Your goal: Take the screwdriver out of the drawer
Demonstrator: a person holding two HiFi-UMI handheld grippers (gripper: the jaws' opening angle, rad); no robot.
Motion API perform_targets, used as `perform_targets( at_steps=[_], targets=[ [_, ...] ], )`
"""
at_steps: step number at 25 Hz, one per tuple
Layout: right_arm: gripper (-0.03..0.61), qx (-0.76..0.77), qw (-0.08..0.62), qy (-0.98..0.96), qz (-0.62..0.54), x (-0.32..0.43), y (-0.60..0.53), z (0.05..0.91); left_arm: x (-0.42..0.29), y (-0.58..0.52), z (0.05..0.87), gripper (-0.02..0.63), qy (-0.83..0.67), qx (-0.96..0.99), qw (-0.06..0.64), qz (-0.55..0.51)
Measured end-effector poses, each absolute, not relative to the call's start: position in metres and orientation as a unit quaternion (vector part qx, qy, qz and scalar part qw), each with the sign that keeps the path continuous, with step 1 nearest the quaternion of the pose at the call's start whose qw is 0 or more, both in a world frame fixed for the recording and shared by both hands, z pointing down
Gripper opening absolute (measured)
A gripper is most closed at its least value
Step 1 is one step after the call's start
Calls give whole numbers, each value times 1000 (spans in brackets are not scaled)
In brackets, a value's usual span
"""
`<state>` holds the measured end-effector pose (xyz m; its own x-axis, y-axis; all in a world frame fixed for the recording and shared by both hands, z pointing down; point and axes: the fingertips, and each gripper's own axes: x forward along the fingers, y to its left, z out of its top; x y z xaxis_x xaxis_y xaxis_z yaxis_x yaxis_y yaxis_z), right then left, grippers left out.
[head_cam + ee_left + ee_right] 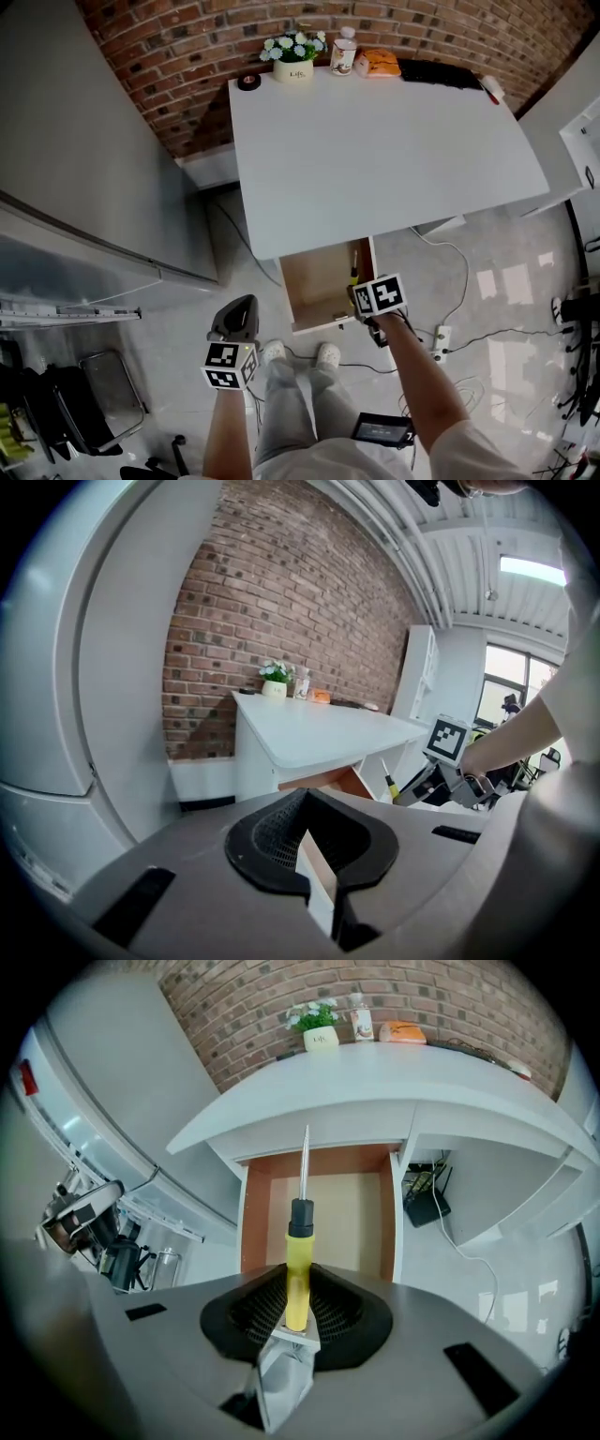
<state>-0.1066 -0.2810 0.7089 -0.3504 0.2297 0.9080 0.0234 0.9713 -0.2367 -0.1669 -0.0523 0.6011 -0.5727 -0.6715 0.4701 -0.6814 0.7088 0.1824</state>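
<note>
One screwdriver [298,1265], one open drawer [251,1227], two grippers. My right gripper [298,1309] points steeply down, clamped on the yellow handle, over the drawer. My left gripper [314,864] is closed and empty, off to the side.

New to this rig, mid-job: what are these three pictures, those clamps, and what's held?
No robot here: a person carries a two-jaw gripper in each hand. The head view looks down from the person's head; the two gripper views ride on the grippers, looking along their jaws. The right gripper clamps a yellow-handled screwdriver with a metal shaft, over the open wooden drawer under the white table. The left gripper is shut and empty. At the table's far edge stand a white pot of flowers and an orange packet.
</note>
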Motion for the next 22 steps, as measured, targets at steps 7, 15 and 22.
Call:
perform_targets(
  at_steps=[7,15,22],
  targets=[
    [75,-84,537,-835,82,-101,-275,660,-163,-53,567,11,-889,386,247,14],
    [75,-96,488,-866,57,-101,-267,599,-167,-49,528,11,-895,386,224,14],
    [75,-92,435,-895,35,-107,-266,547,-175,-43,497,11,-901,385,200,13]
  ],
)
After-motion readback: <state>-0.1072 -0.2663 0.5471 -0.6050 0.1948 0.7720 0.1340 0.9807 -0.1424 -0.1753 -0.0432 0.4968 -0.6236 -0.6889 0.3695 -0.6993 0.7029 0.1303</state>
